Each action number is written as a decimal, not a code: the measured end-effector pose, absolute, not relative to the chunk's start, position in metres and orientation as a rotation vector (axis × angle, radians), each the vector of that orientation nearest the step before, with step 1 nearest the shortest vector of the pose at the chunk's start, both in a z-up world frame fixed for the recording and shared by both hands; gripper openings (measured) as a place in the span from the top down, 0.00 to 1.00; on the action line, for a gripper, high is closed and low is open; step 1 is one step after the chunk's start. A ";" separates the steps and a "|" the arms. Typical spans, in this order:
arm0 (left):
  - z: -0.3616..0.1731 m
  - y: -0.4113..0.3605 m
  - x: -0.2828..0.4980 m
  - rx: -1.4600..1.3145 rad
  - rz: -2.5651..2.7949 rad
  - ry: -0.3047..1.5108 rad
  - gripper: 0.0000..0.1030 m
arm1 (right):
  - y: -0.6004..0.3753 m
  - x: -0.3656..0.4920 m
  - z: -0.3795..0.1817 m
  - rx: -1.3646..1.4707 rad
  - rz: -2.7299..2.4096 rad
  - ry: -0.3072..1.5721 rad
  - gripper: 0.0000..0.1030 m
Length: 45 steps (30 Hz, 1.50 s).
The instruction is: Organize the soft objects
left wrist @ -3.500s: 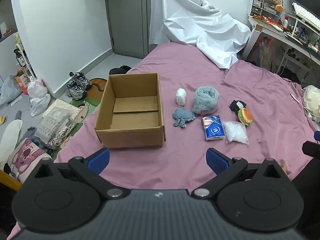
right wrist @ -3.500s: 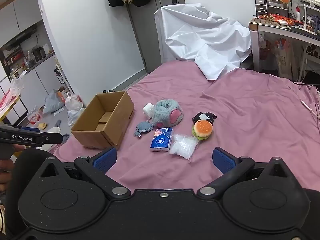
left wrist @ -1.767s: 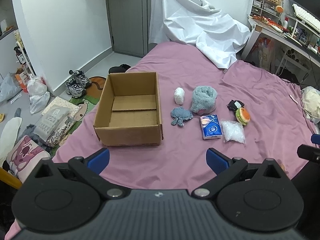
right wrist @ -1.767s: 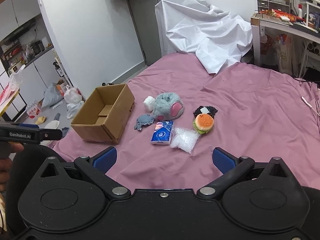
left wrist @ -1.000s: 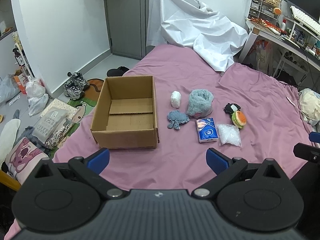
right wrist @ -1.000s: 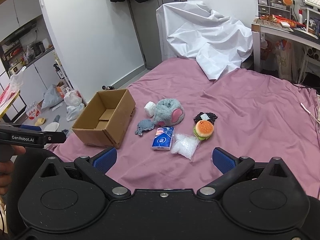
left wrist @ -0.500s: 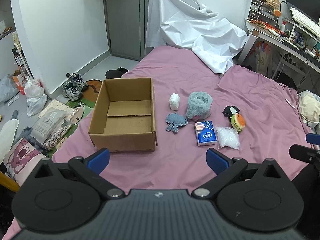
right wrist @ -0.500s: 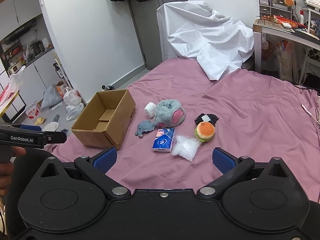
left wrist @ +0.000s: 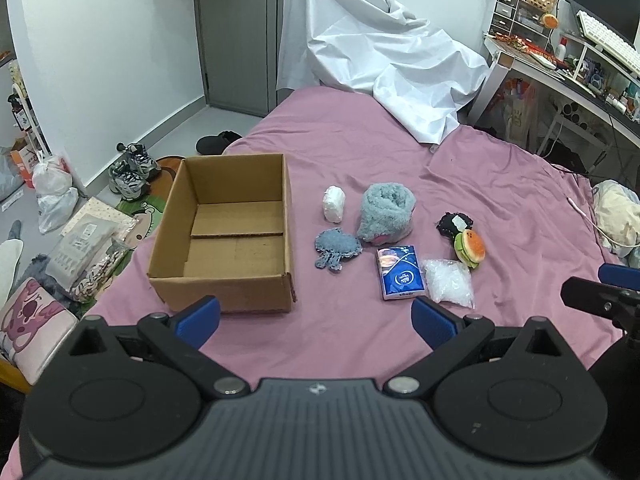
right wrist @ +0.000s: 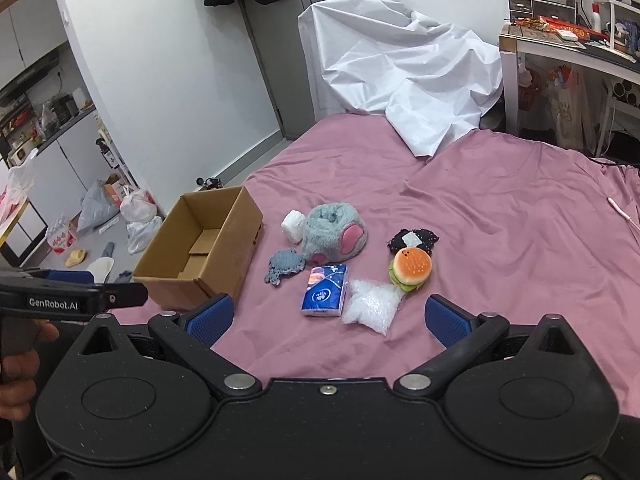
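A big white sheet [left wrist: 384, 56] is draped at the far end of the pink bed [left wrist: 500, 200]. The brown cardboard box [left wrist: 224, 236] sits open beside a fuzzy grey slipper [left wrist: 386, 210], a blue tissue pack [left wrist: 400, 274], a crinkly clear bag [left wrist: 448, 282], a burger toy [left wrist: 470, 248] and maybe a knitted jellyfish [left wrist: 336, 246]. The left gripper [left wrist: 316, 318] and right gripper [right wrist: 326, 314] both gape wide, holding nothing.

The print on the tissue pack [right wrist: 325, 290] is too small to read. White sheeting [left wrist: 380, 52] hides whatever stands at the bed's far end. The cardboard box [right wrist: 208, 248] conceals part of its own floor in the right wrist view. The cream bundle [left wrist: 618, 216] is cut off by the frame's edge.
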<state>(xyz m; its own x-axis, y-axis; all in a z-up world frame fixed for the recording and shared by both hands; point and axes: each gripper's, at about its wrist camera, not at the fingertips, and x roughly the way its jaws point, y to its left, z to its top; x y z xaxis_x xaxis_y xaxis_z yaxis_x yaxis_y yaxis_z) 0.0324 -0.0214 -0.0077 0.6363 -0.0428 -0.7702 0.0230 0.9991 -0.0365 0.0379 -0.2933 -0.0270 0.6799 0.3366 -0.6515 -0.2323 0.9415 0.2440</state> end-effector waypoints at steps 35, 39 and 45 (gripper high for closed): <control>-0.075 -0.062 0.118 -0.123 -0.093 0.955 0.23 | -0.320 0.124 -0.097 0.437 0.240 0.937 0.14; -0.090 -0.065 0.129 -0.164 -0.107 0.989 0.30 | -0.323 0.132 -0.107 0.485 0.242 0.977 0.20; -0.112 -0.073 0.146 -0.192 -0.134 1.031 0.31 | -0.327 0.144 -0.126 0.552 0.224 1.038 0.28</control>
